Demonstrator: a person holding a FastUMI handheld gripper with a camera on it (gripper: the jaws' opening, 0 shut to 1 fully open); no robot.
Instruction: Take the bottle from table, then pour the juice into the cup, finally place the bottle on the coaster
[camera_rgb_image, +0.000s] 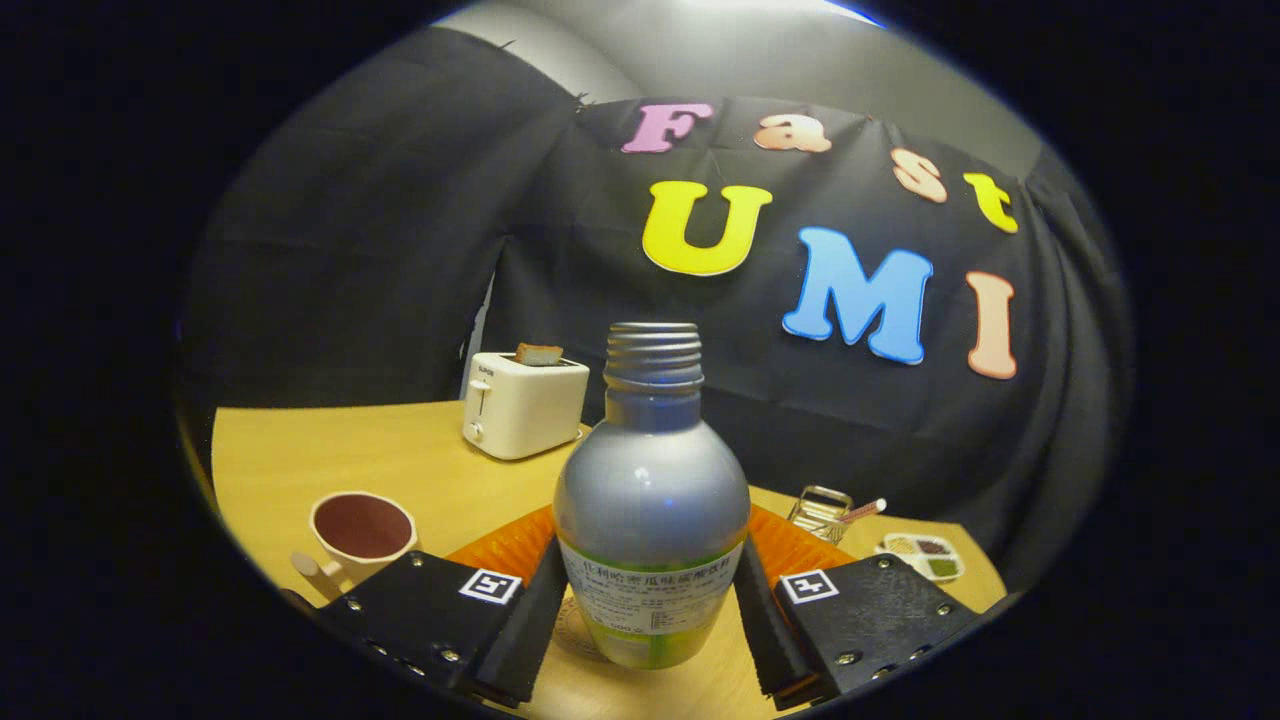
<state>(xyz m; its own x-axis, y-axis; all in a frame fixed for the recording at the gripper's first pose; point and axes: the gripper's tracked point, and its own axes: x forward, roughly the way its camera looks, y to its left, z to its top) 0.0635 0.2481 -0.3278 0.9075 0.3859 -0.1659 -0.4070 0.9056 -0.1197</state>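
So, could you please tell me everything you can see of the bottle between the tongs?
The bottle stands upright between the fingers of the tongs, which press its lower sides. It looks like grey translucent plastic with a rounded shoulder and a threaded neck with no cap. A white and green label wraps its lower body. Its base sits over the orange coaster on the wooden table.

Bottle (651, 520) hides most of orange coaster (510, 545) — finger (525, 625) contact with bottle unclear.
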